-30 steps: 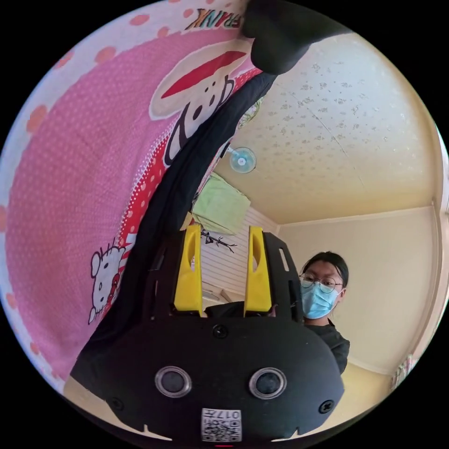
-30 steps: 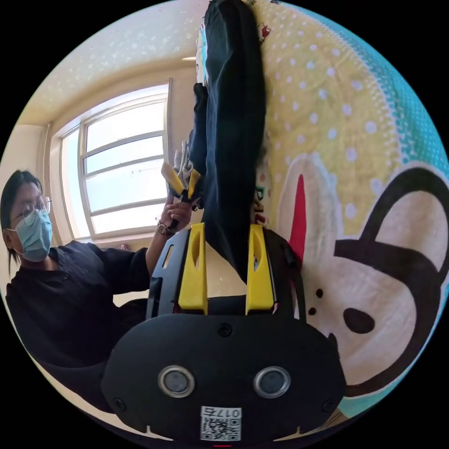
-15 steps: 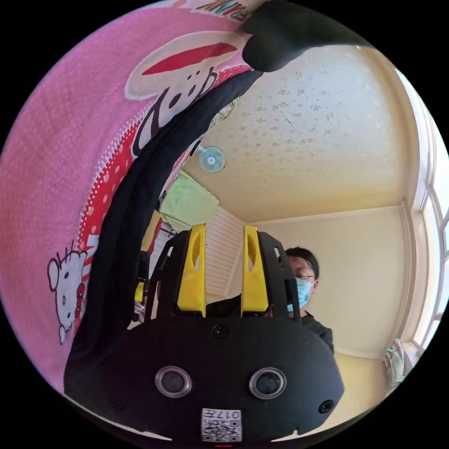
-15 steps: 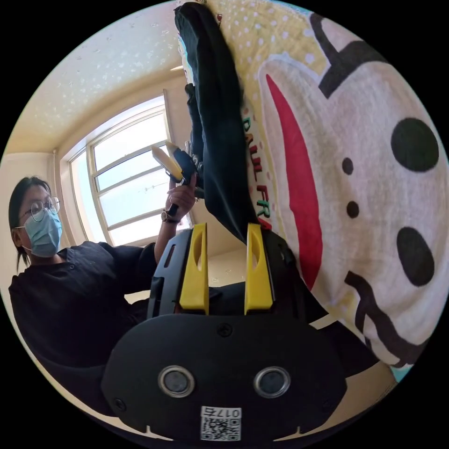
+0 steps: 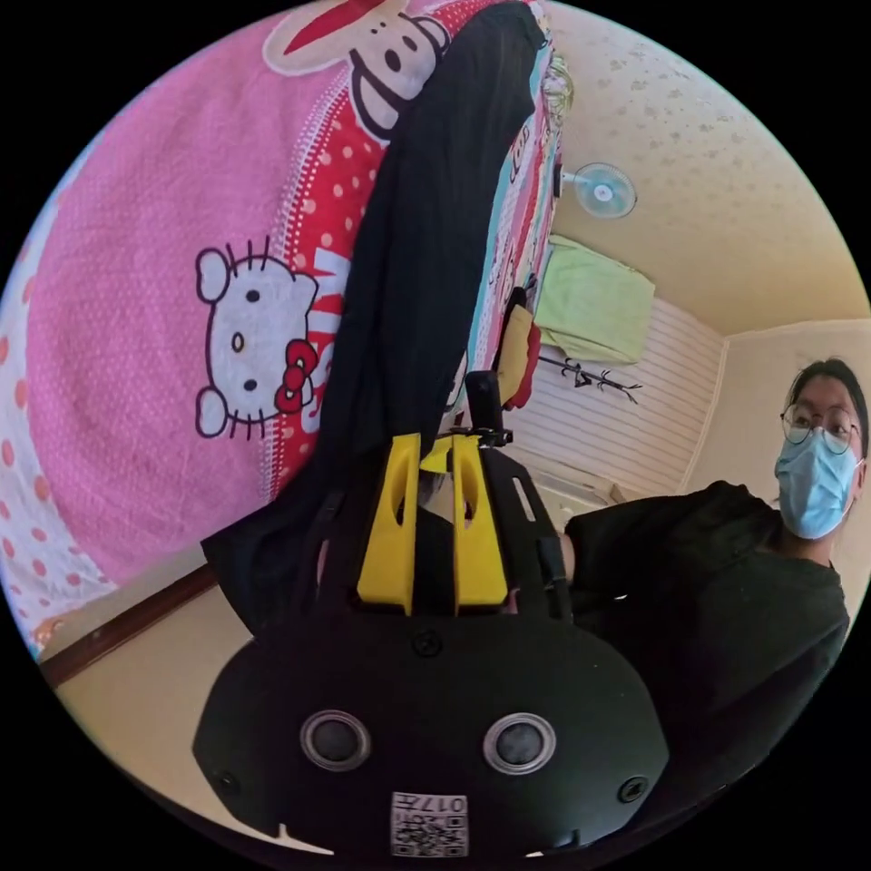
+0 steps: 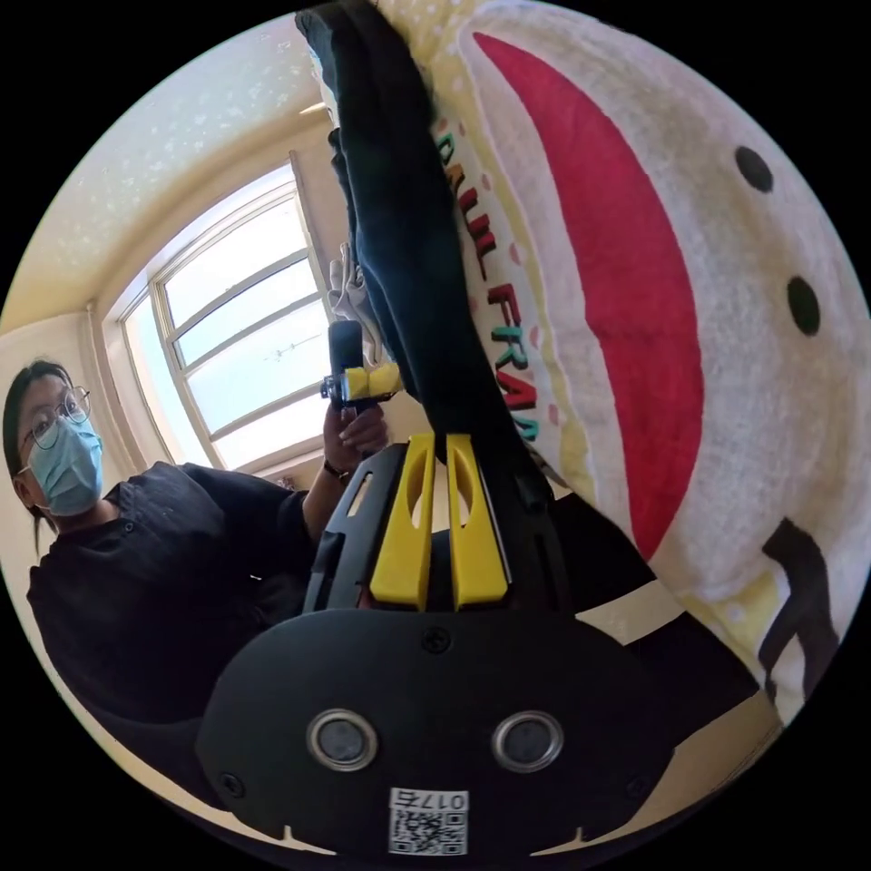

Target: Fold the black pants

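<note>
The black pants (image 5: 426,254) lie as a long dark strip on a pink cartoon blanket (image 5: 136,318). My left gripper (image 5: 435,442) has its yellow jaws drawn together at the strip's near end, with black cloth between them. The right gripper's black body (image 5: 482,404) sits just beyond those tips. In the right gripper view the black pants (image 6: 408,254) run past my right gripper (image 6: 440,442), whose jaws are closed at the fabric's edge. A hand holds the left gripper (image 6: 395,378) there, its jaws against the same edge of the pants.
The blanket (image 6: 680,318) continues with a white, red and yellow cartoon print. A person in a black top (image 6: 136,562) is close beside both grippers. A window (image 6: 236,345), a wall fan (image 5: 603,189) and a green cloth (image 5: 594,299) are behind.
Both grippers' jaws were apart and have now closed at the pants' edge. The left gripper has come in close beside the right one. Both cameras have swung.
</note>
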